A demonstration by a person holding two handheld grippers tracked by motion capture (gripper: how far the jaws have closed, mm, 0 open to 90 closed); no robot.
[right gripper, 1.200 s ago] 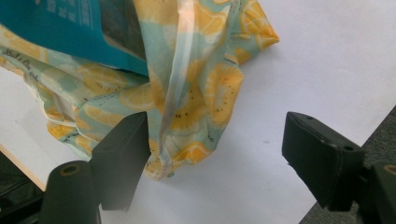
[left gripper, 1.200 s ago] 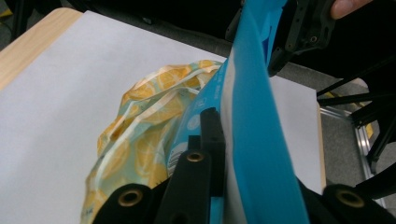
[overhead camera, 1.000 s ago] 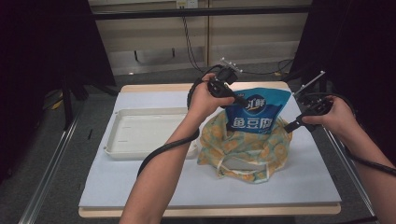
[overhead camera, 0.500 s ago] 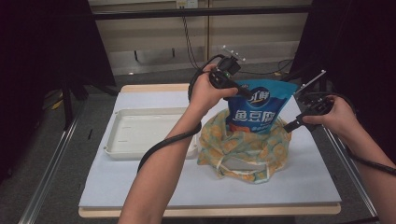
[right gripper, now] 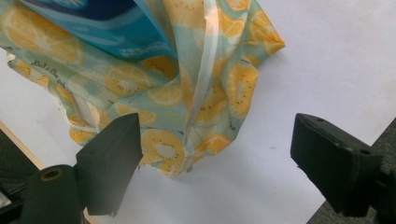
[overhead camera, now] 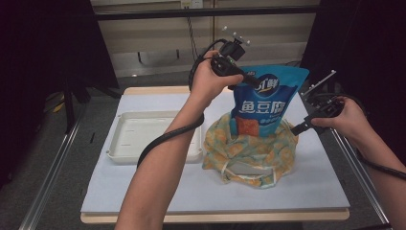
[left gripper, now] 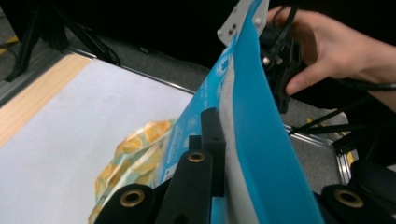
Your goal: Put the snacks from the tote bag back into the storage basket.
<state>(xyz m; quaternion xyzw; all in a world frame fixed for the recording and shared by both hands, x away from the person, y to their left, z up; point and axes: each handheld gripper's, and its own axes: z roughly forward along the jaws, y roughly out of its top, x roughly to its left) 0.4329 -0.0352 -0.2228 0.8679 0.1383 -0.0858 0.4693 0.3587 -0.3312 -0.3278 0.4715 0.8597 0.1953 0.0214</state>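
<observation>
Left gripper (overhead camera: 249,79) fingers pinch the blue snack pouch's (overhead camera: 268,103) top, lifting it from the orange-print bag (overhead camera: 249,148); right gripper (overhead camera: 298,128) fingers have just been opening, nothing clamped, beside the bag.

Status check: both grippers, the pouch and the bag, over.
Left hand-held gripper shut on blue pouch, half out of orange-print bag. Right hand-held gripper open beside bag, jaws just opened. Nothing blocking.

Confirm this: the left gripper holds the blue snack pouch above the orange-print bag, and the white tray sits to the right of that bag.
Not quite. The white tray sits to the left of the orange-print bag, as the high view shows. The rest holds: the left gripper is shut on the blue snack pouch above that bag.
</observation>
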